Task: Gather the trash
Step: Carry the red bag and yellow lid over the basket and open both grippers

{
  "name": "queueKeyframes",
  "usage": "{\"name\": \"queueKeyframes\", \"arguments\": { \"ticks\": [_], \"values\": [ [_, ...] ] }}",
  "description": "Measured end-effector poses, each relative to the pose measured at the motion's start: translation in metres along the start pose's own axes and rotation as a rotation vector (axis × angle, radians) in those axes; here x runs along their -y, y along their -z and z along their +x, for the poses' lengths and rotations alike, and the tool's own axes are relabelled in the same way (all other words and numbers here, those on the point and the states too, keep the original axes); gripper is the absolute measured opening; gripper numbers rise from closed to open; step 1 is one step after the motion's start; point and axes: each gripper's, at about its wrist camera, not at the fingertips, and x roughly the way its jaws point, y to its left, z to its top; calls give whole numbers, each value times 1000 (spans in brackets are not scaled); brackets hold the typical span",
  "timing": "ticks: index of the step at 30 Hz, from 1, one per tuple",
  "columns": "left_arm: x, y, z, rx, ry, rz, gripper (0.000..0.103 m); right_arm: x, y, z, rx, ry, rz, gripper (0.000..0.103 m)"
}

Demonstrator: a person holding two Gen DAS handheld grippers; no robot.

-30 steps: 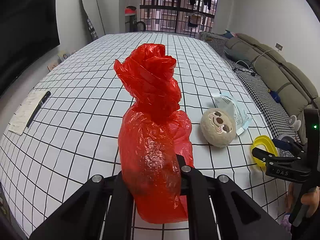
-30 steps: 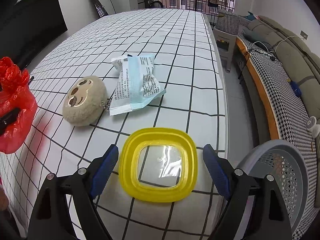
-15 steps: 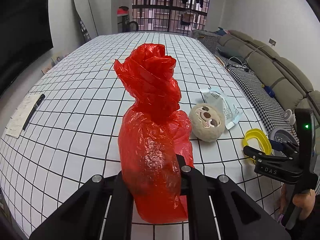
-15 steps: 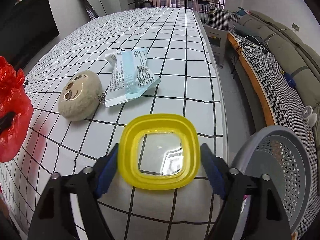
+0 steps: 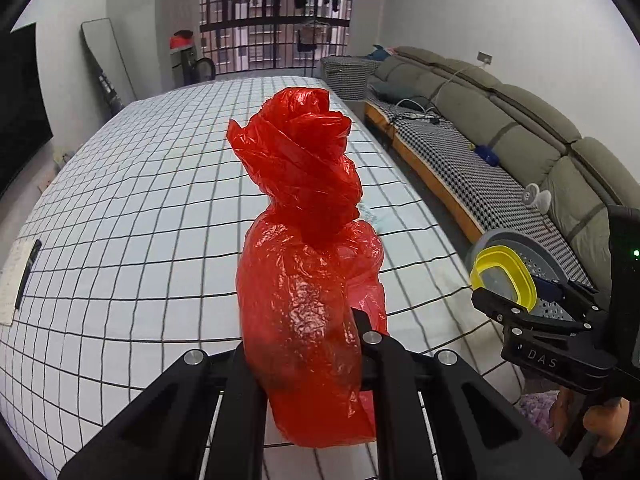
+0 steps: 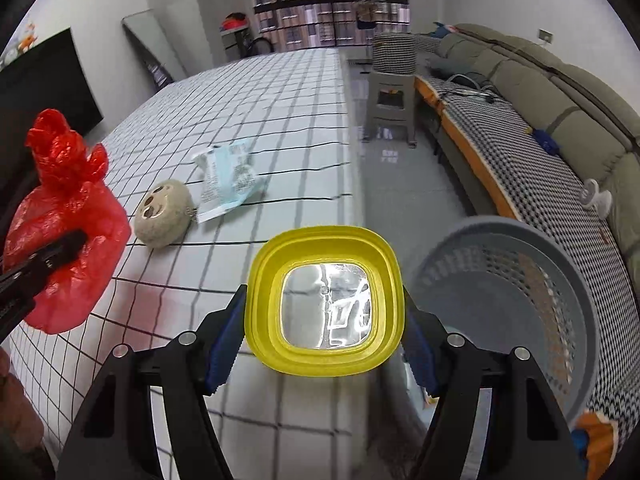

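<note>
A crumpled red plastic bag with a twisted top hangs above the checked table, and my left gripper is shut on its lower part. The right wrist view shows the same red bag at the left with a black finger across it. My right gripper has a yellow-rimmed lid with a clear middle between its blue pads; its jaws are still closing on it, and the lid is off the table. It hangs over the table's right edge, beside a grey perforated basket on the floor.
A round beige plush toy and a white-and-blue wrapper lie on the table. A paper sheet with a pen sits at the left edge. A grey sofa runs along the right wall.
Both grippers swung right toward the table edge. The right jaws closed on the yellow lid and lifted it off the table. The basket now shows more fully. The red bag stayed gripped.
</note>
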Motion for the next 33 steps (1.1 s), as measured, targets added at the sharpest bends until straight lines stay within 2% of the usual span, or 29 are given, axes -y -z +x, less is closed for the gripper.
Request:
{"name": "queueKeyframes", "arguments": {
  "ticks": [5, 10, 13, 21, 29, 33],
  "values": [
    [48, -2, 7, -11, 93, 69, 10, 53, 29, -36, 29, 82, 96, 68],
    [103, 4, 20, -49, 188, 154, 10, 109, 60, -52, 31, 156, 200, 68],
    [134, 8, 29, -76, 216, 210, 10, 137, 74, -56, 31, 171, 254, 68],
    [194, 14, 65, -149, 248, 282, 10, 178, 84, -41, 13, 156, 299, 68],
    [228, 26, 96, -225, 243, 298, 10, 192, 85, -22, -5, 129, 327, 68],
    [234, 25, 100, -221, 240, 303, 10, 198, 84, -18, -3, 128, 328, 68]
  ]
}}
